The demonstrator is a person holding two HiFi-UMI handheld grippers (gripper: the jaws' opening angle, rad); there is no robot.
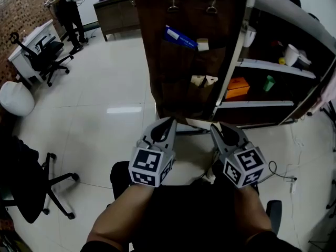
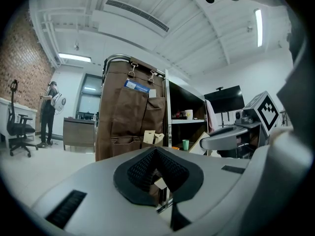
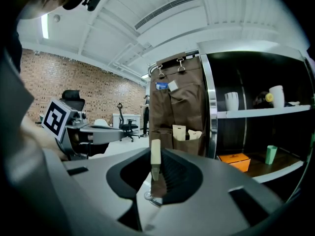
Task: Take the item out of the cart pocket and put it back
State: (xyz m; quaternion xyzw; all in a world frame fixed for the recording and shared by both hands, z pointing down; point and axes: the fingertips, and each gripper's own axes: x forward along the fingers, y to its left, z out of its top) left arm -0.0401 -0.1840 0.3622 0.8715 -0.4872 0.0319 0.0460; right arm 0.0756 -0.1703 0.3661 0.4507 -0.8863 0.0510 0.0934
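Note:
A brown fabric pocket organizer [image 1: 181, 51] hangs by clips on the side of the cart, ahead of me. Its upper pockets hold a blue packet [image 1: 178, 37] and a small pale item [image 1: 202, 44]; a lower pocket holds two tan packets [image 1: 203, 80]. My right gripper [image 1: 213, 126] is held low near my body, well short of the pockets. It is shut on a thin tan packet [image 3: 155, 156], seen edge-on between the jaws and lying flat at the tip [image 1: 197, 123] in the head view. My left gripper [image 1: 169, 121] is beside it, shut, holding nothing.
The cart's dark shelves [image 1: 273, 67] to the right carry an orange box [image 1: 237, 87], a green cup [image 1: 269, 83] and white cups [image 1: 292, 54]. Office chairs stand at the left [image 1: 42, 51] and near left [image 1: 31, 188]. A person [image 1: 71, 9] stands far back. A cable [image 1: 281, 175] lies on the floor.

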